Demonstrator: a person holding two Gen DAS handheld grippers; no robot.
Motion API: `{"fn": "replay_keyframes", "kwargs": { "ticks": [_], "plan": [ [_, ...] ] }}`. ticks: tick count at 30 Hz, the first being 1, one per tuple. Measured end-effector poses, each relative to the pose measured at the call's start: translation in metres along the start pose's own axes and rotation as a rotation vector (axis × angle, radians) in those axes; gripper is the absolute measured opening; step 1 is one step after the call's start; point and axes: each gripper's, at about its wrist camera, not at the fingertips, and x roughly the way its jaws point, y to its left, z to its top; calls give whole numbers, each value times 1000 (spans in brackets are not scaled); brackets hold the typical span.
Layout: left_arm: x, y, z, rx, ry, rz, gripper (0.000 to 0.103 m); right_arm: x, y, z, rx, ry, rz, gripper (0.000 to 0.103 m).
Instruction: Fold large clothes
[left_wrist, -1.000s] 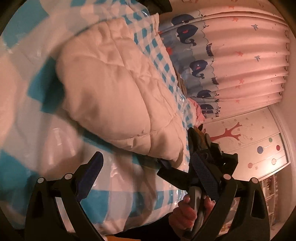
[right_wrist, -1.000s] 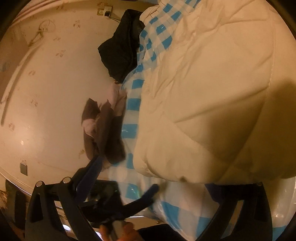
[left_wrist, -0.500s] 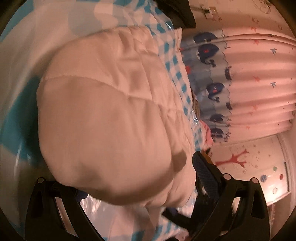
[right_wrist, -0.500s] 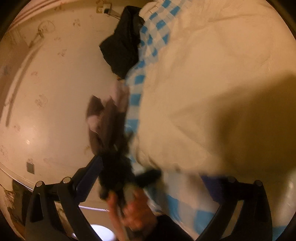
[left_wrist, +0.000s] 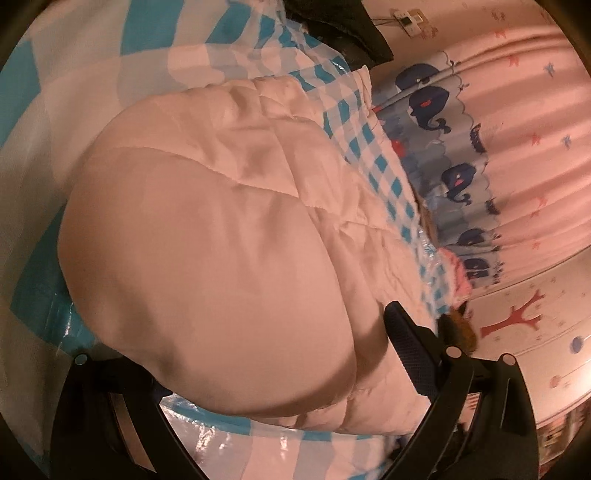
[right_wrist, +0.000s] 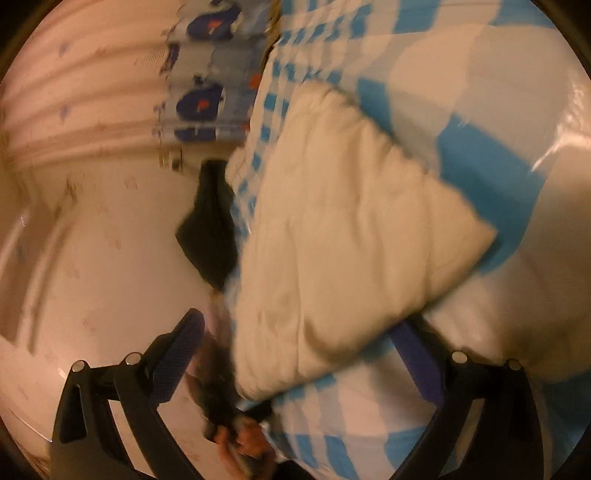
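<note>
Mostly folded: white puffer jacket lay as a compact bundle on the blue-checked sheet. Left gripper and right gripper both spread, straddling its near edge, nothing clamped. Probably only tidying left.

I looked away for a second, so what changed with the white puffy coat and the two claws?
The left claw closed in until the puffy white coat bulged between its open fingers. The right claw swung around, bringing the whale curtain into view. The coat stayed on the blue checked cover.
</note>
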Motion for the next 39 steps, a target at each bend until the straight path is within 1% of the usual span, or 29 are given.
{"fn": "replay_keyframes", "kwargs": {
  "ticks": [1, 3, 5, 7, 8, 9, 10, 11, 13, 15, 16, 18, 19, 20, 21, 23, 27, 28, 29, 30, 31, 32, 33, 34, 36, 39],
  "plan": [
    [0, 0, 0, 8, -2, 9, 92, 0, -1, 1, 11, -12, 7, 96],
    [0, -1, 1, 19, -3, 22, 92, 0, 2, -4, -16, -56, 8, 96],
    [0, 0, 3, 19, 0, 22, 92, 3, 10, -13, -90, -59, -40, 96],
    [2, 2, 5, 11, 6, 24, 92, 14, 20, -18, -181, -1, -112, 96],
    [2, 4, 5, 6, 7, 21, 92, 18, 29, -20, -231, 1, -161, 96],
    [2, 7, 7, -8, 9, 12, 92, 17, 35, -20, -270, -17, -192, 96],
    [1, 10, 7, -22, 10, 1, 92, 14, 42, -19, -303, -53, -206, 96],
    [1, 14, 7, -39, 10, -10, 92, 12, 42, -17, -286, -76, -197, 96],
    [-1, 21, 9, -80, 8, -40, 92, 9, 27, -9, -161, -123, -175, 96],
    [-2, 25, 10, -109, 3, -57, 92, 6, 21, -5, -99, -152, -139, 97],
    [-2, 28, 11, -121, 0, -63, 92, 9, 21, -6, -99, -121, -122, 97],
    [-1, 26, 10, -121, 1, -54, 92, 17, 19, -3, -105, -13, -102, 97],
    [0, 25, 10, -116, 1, -47, 92, 14, 20, -3, -117, -11, -107, 96],
    [2, 24, 10, -111, 1, -39, 92, 3, 19, 1, -114, -58, -124, 96],
    [2, 23, 11, -110, 0, -37, 92, -5, 14, 6, -80, -104, -113, 96],
    [4, 22, 11, -108, 1, -34, 92, -10, 4, 14, 12, -152, -89, 96],
    [6, 21, 13, -96, 1, -25, 92, -2, 11, 17, -34, -138, -97, 97],
    [7, 22, 14, -90, 1, -21, 92, -2, 12, 17, -44, -132, -91, 93],
    [7, 21, 13, -80, 1, -13, 92, -2, 12, 18, -48, -123, -85, 87],
    [8, 20, 13, -66, 2, -2, 87, -2, 13, 23, -49, -109, -93, 39],
    [9, 18, 13, -43, 4, 21, 81, 1, 12, 24, -41, -98, -95, 23],
    [10, 16, 13, -23, 11, 34, 74, -2, 6, 27, -21, -88, -67, 22],
    [10, 15, 14, -13, 13, 26, 66, -3, 5, 29, -29, -77, -69, 21],
    [9, 14, 14, 1, 14, 18, 61, -3, 8, 30, -55, -66, -83, 20],
    [5, 5, 12, 52, 8, 22, 47, -5, 18, 30, -104, -51, -101, 19],
    [-3, -10, 4, 143, 21, -19, 40, -26, 47, 23, -210, -43, -111, 18]
  ]
}}
